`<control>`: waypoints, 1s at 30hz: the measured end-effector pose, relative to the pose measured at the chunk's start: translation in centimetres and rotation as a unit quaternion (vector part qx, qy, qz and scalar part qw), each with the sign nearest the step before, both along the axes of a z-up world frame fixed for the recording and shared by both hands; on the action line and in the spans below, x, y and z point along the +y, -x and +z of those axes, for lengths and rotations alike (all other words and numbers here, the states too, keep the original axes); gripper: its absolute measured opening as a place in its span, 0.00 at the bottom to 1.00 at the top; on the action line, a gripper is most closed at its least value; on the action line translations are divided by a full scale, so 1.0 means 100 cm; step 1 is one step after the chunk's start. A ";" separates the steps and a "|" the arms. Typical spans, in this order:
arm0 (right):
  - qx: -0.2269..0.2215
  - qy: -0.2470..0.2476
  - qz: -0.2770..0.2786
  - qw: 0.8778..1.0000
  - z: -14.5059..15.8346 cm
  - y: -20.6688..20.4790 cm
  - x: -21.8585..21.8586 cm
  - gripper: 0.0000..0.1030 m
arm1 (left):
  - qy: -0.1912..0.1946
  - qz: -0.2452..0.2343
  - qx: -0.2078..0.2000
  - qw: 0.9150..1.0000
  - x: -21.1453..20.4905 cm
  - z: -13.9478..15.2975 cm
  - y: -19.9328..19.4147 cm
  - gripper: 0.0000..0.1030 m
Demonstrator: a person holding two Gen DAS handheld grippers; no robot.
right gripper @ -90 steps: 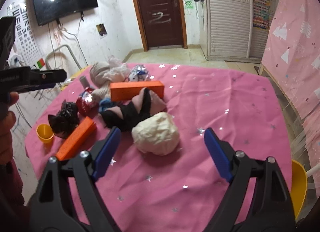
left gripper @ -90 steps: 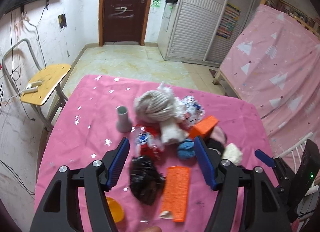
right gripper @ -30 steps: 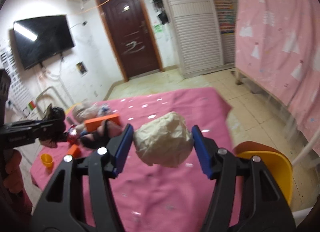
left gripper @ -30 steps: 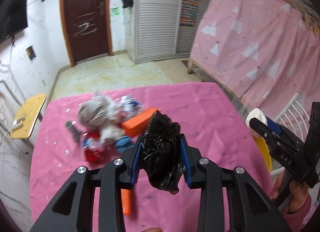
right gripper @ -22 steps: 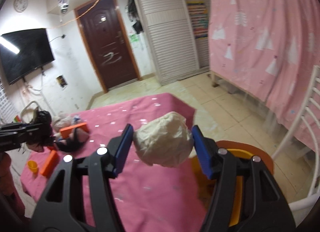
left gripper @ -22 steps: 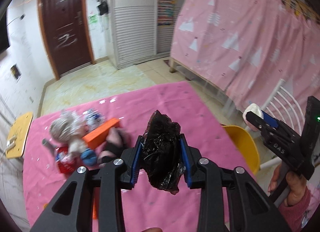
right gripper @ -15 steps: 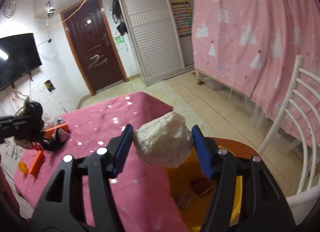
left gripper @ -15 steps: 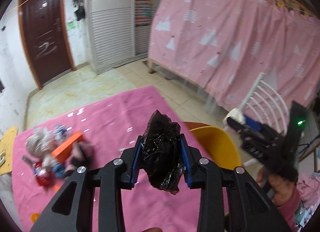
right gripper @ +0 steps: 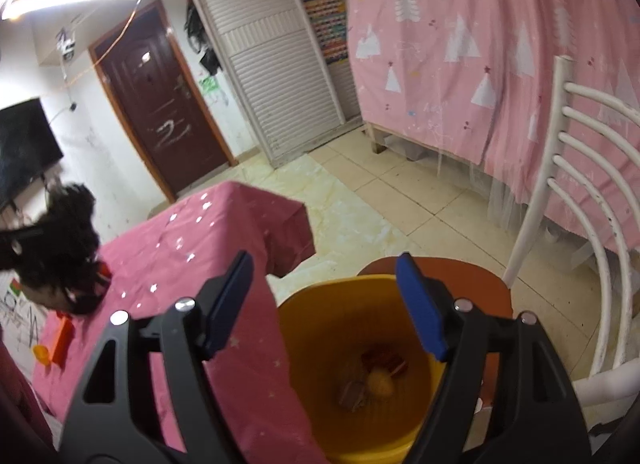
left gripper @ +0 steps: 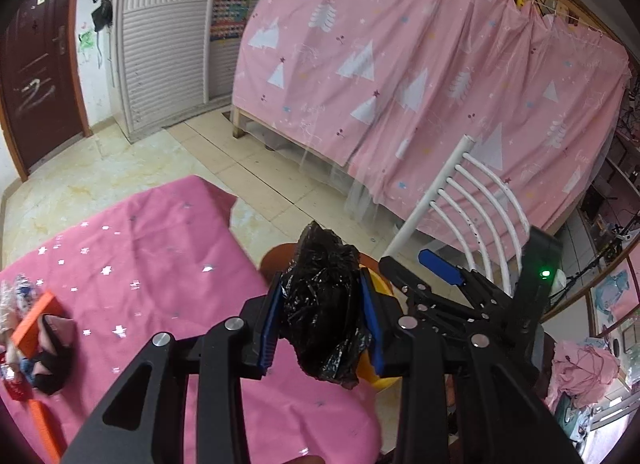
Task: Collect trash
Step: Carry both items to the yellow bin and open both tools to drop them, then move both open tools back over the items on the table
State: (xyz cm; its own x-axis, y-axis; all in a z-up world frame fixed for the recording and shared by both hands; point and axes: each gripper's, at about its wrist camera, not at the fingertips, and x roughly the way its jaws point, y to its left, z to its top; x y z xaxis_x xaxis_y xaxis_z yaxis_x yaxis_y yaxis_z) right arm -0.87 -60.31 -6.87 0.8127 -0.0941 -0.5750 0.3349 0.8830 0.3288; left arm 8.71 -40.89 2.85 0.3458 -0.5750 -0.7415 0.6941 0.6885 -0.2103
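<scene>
My left gripper point(left gripper: 322, 298) is shut on a crumpled black plastic bag point(left gripper: 324, 316), held over the corner of the pink table point(left gripper: 140, 264) just short of the yellow bin point(left gripper: 378, 284). My right gripper point(right gripper: 324, 264) hangs over the yellow bin point(right gripper: 320, 296), its jaws opening with nothing between them. A pale paper wad point(right gripper: 380, 384) lies at the bin's bottom among other scraps. The right gripper point(left gripper: 416, 268) also shows in the left wrist view, just right of the bag. In the right wrist view the black bag point(right gripper: 68, 248) appears at far left.
The bin stands on a brown seat point(right gripper: 460, 276) of a white chair point(right gripper: 580, 184) beside the table's corner. An orange box point(left gripper: 36, 316) and other litter lie at the table's far left. A pink curtain point(left gripper: 400, 84) hangs behind the chair.
Both grippers have swung from the table toward the bin. The right jaws have spread and the pale wad has dropped out of them. The left still grips the black bag.
</scene>
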 end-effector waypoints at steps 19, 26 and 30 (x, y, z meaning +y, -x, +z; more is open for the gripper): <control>-0.022 0.000 -0.003 1.000 0.012 0.009 -0.001 0.74 | -0.003 0.006 0.020 1.000 -0.018 -0.008 -0.003 0.44; -0.015 0.013 0.043 0.999 0.014 -0.008 0.037 0.74 | 0.012 0.039 0.009 0.999 0.027 0.009 -0.010 0.44; -0.011 0.014 0.070 0.997 0.016 -0.021 0.061 0.74 | 0.018 0.064 0.000 0.998 0.058 0.016 -0.015 0.45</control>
State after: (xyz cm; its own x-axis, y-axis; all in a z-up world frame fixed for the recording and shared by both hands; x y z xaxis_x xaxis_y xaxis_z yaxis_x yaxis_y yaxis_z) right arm 1.24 -54.22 -5.32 0.8314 0.0054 -0.5556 0.2011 0.9293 0.3099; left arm 10.17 -35.13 4.46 0.4189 -0.5525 -0.7206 0.6004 0.7639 -0.2366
